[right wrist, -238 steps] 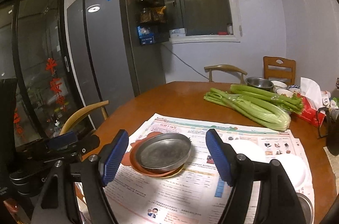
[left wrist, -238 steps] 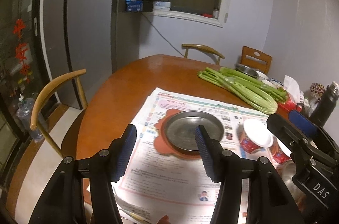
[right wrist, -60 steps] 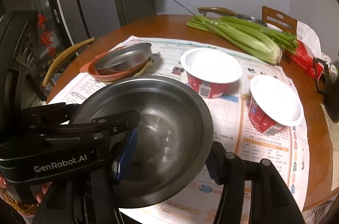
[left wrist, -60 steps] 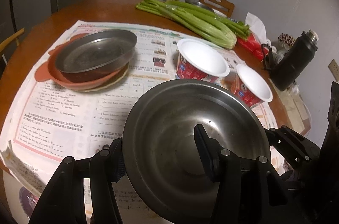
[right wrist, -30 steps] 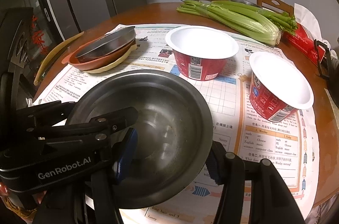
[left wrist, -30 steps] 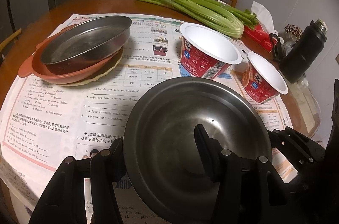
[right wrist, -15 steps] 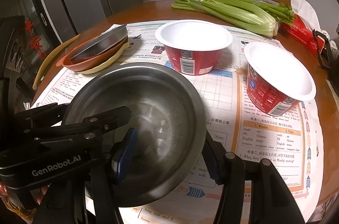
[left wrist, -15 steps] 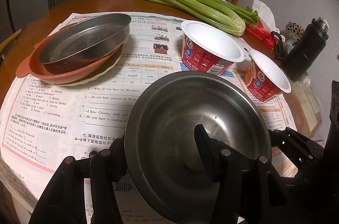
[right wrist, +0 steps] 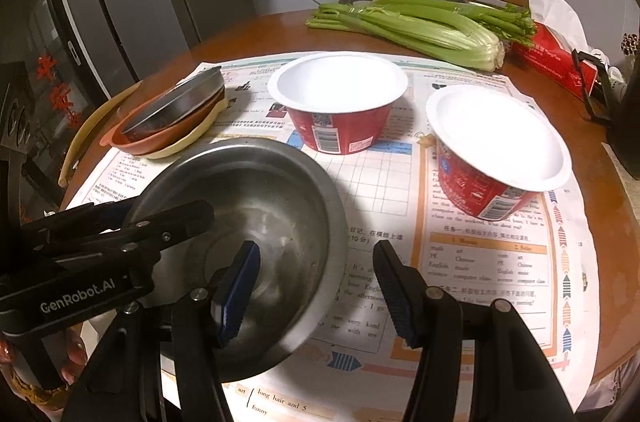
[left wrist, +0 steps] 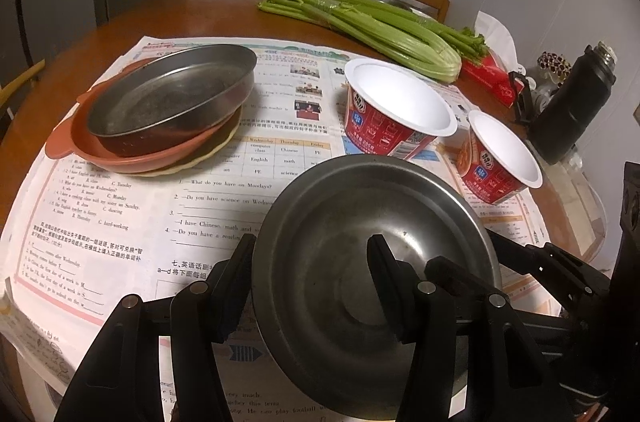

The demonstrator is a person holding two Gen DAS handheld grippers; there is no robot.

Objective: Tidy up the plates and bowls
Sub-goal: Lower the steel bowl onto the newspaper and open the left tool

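Hold left gripper (left wrist: 310, 262) and right gripper (right wrist: 316, 270) firmly clamped across the rim of the steel bowl (left wrist: 360, 206), carried tilted over the near newspaper (left wrist: 120, 222) on the tabletop (left wrist: 200, 18). Level it, move both hands together, and lower gently, clear of the two red paper bowls (right wrist: 340, 86) beyond and the plate stack (left wrist: 168, 94) to the left. Readable: "GenRobot.AI" on the left gripper; "What do you have on Mondays?", "English", "math", "PE" on the newspaper.

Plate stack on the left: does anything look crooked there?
Yes. The metal pan on top sits tilted in the orange plate, one side raised above that plate's rim rather than nested flat. Nothing looks spilled or broken.
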